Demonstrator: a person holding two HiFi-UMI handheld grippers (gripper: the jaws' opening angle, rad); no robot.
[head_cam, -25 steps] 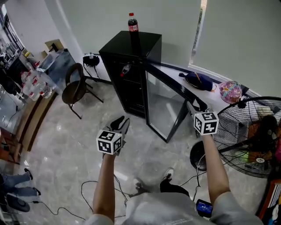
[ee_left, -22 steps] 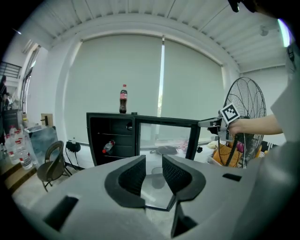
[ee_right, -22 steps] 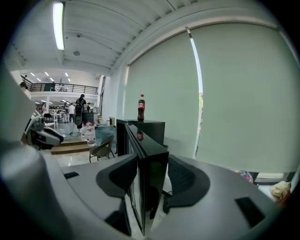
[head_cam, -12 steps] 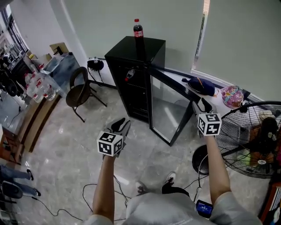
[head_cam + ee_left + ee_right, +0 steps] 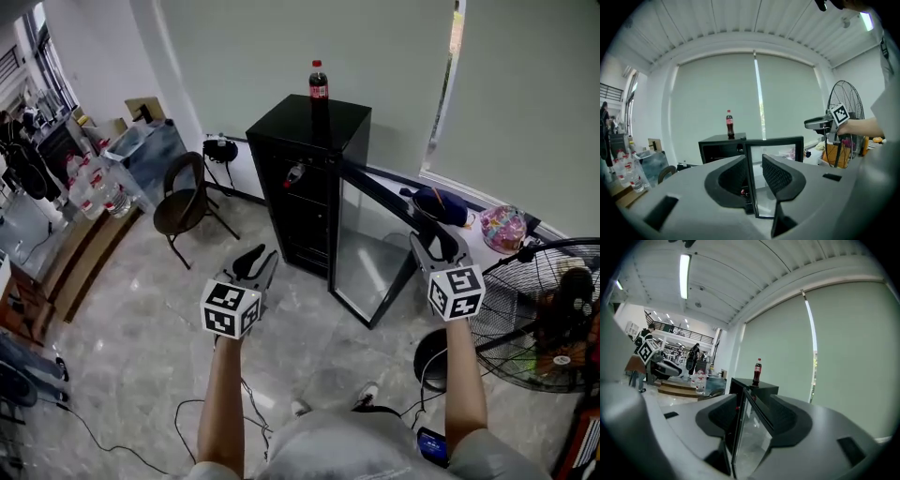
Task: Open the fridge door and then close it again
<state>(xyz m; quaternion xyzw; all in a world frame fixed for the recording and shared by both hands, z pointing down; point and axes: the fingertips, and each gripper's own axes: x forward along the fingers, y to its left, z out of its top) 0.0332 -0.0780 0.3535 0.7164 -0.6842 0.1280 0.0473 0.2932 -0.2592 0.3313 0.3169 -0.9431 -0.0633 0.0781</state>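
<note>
Right hand-held gripper [image 5: 424, 244]: jaws spread, empty, near the open fridge door [image 5: 367, 255]; left hand-held gripper [image 5: 257, 257] spread too. I judge closing comes next: push it shut.

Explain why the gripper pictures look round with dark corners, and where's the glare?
Left gripper view: wide-angle lens, black corners, bowed ceiling slats, cola bottle sharp. Right gripper view: same bending; the ceiling tube light blows out white. Head view: even light, leaning walls.

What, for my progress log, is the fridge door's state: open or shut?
Open: the glass door stands swung out from the black fridge, its dark inside exposed.
</note>
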